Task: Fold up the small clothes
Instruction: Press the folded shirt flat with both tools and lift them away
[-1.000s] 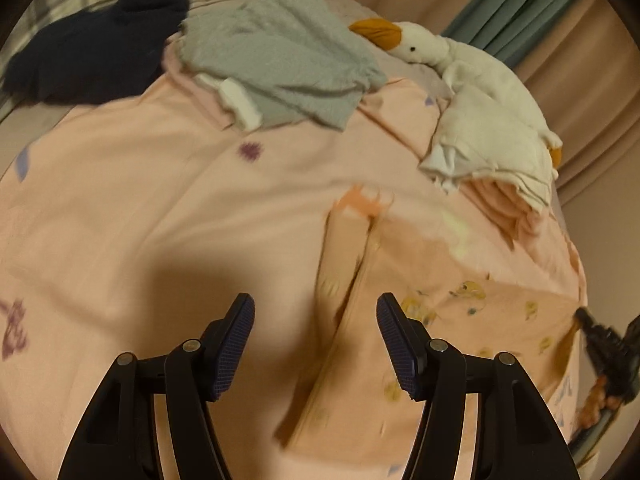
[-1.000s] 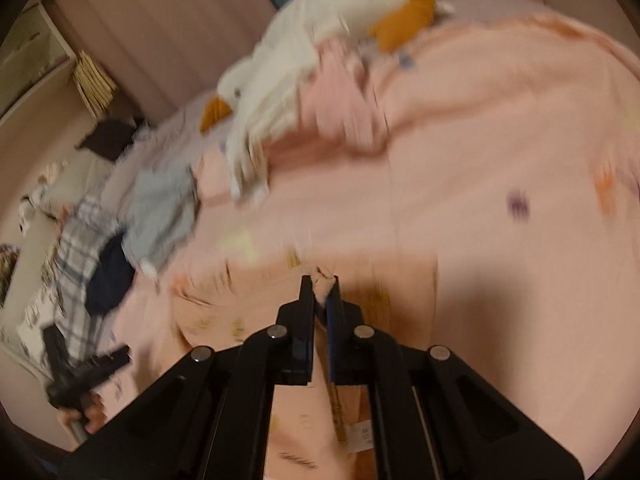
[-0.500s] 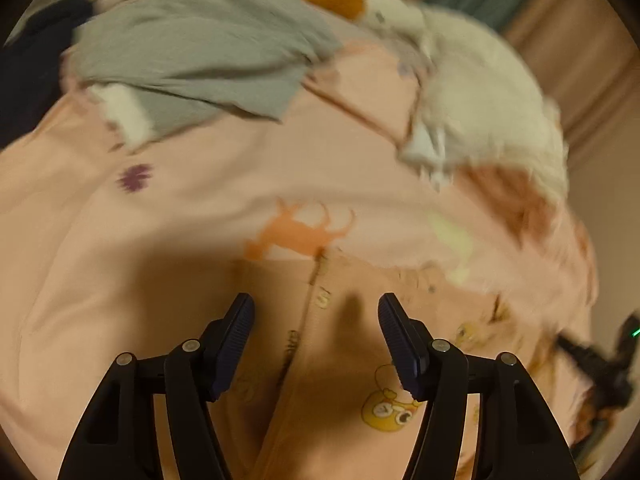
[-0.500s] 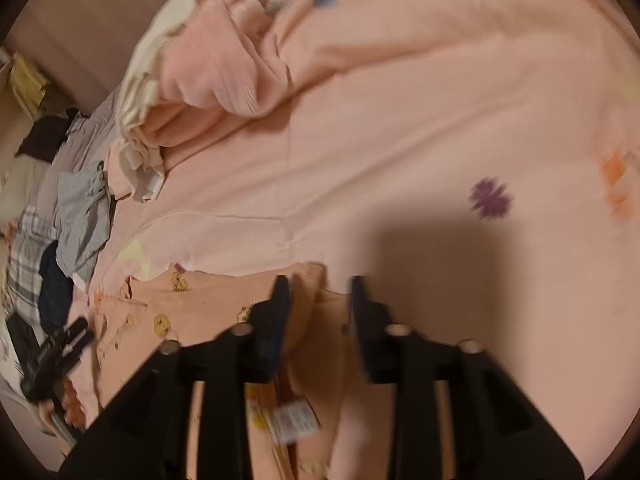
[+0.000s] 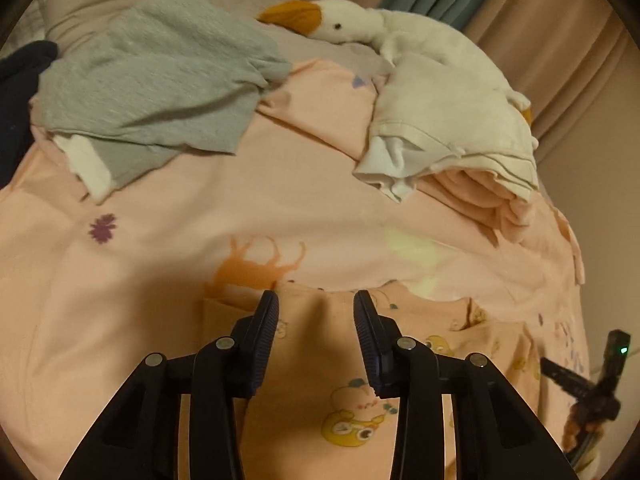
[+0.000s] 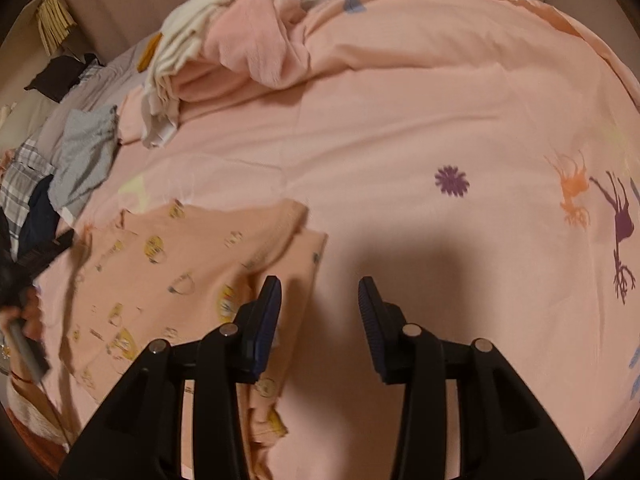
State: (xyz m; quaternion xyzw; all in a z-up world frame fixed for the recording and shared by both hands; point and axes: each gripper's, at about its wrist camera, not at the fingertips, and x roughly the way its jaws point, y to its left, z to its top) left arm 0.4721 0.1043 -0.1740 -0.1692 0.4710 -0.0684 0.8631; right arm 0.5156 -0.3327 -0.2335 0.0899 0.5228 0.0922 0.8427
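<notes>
A small peach garment with yellow cartoon prints [image 5: 344, 412] lies flat on the pink bed cover. In the right wrist view it [image 6: 172, 268] spreads to the left, its near side folded over. My left gripper [image 5: 316, 320] is open and empty, hovering just above the garment's top edge. My right gripper [image 6: 320, 304] is open and empty, at the garment's right edge, over bare cover.
A grey garment [image 5: 152, 80] and a dark one [image 5: 20, 80] lie at the back left. A white goose plush [image 5: 360, 28] and a stack of white and pink clothes [image 5: 452, 132] sit at the back right. The pink bed cover [image 6: 440, 120] stretches to the right.
My right gripper was shut on the garment's edge, then opened and let it drop flat. My left gripper moved forward to the garment's top edge.
</notes>
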